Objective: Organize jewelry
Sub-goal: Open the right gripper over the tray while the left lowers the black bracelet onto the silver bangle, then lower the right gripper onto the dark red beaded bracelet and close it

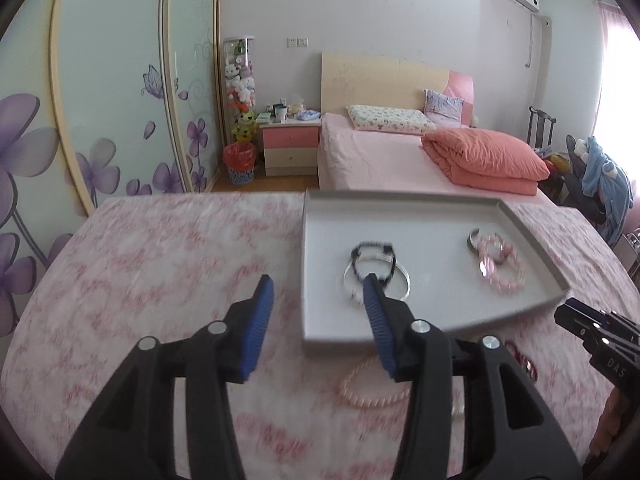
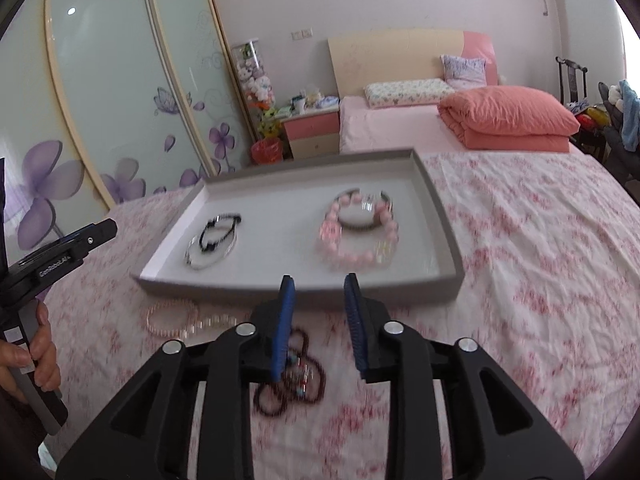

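A grey tray [image 1: 400, 197] [image 2: 440, 216] lies on a pink flowered cloth. In it are a black cord bracelet [image 1: 374, 247] [image 2: 220, 232] over a silver bangle [image 1: 405, 278] [image 2: 200, 261], and a pink bead bracelet [image 1: 505, 274] [image 2: 362, 258] beside a dark bangle [image 1: 472, 240] [image 2: 360, 225]. On the cloth in front of the tray lie a pale pearl bracelet [image 1: 360, 396] [image 2: 172, 320] and a dark red bead bracelet [image 2: 296, 384] [image 1: 520, 356]. My left gripper [image 1: 318, 284] hangs open and empty over the tray's near left corner. My right gripper [image 2: 319, 280] is open and empty above the dark red beads.
The cloth-covered table [image 1: 160, 264] [image 2: 520, 264] stretches left and right of the tray. A person's hand [image 2: 36, 352] grips the left tool's handle at the left edge. Behind are a bed [image 1: 380, 156], a nightstand [image 1: 290, 144] and sliding wardrobe doors [image 1: 112, 100].
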